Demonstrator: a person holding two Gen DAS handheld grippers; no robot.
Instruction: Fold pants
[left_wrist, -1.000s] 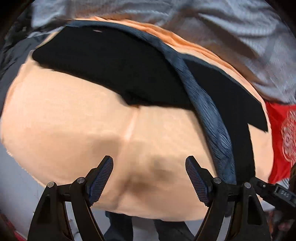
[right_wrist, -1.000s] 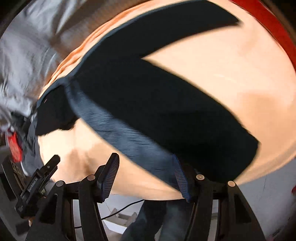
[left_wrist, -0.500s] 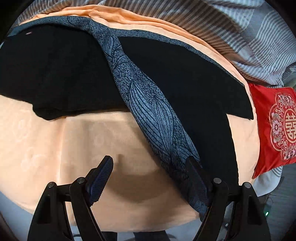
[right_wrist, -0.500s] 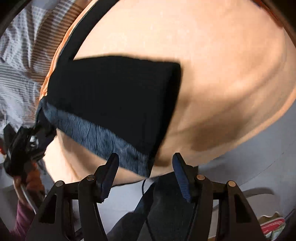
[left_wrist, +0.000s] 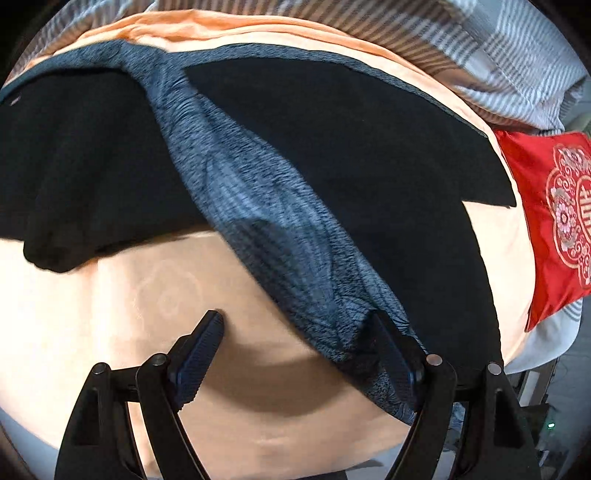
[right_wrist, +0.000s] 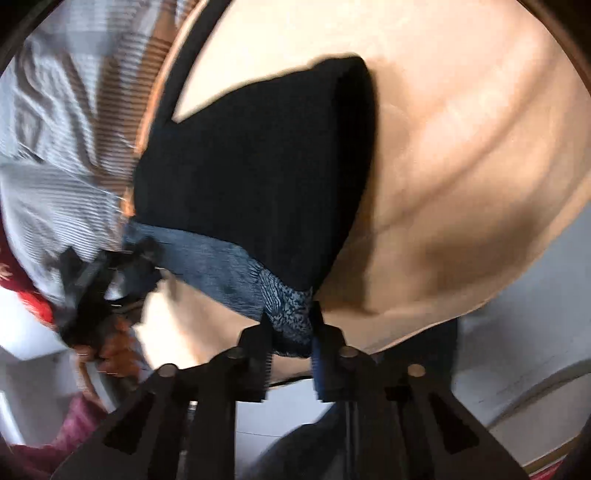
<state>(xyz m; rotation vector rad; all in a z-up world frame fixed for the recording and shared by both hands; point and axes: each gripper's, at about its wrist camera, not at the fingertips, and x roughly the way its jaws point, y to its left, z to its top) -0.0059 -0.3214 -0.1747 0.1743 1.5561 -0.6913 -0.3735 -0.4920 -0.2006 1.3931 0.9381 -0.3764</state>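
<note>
The black pants (left_wrist: 332, 155) lie spread on the peach sheet (left_wrist: 110, 302) of a bed, with their blue-grey patterned band (left_wrist: 258, 221) running diagonally across the black cloth toward the sheet's near edge. The left gripper (left_wrist: 295, 339) hovers at that near edge with its jaws wide apart; one finger stands over bare sheet, the other touches or overlaps the end of the patterned band, and nothing is pinched between them. In the right wrist view, the right gripper (right_wrist: 290, 334) has its jaws drawn close together on a corner of the patterned band (right_wrist: 288, 306), with the black cloth (right_wrist: 258, 177) rising away from it over the sheet (right_wrist: 461, 147). The left gripper (right_wrist: 96, 288) shows blurred at the band's other end. Beyond the sheet's far edge lies a striped grey quilt (left_wrist: 461, 44), and beside the sheet a red embroidered cushion (left_wrist: 546, 206).
</note>
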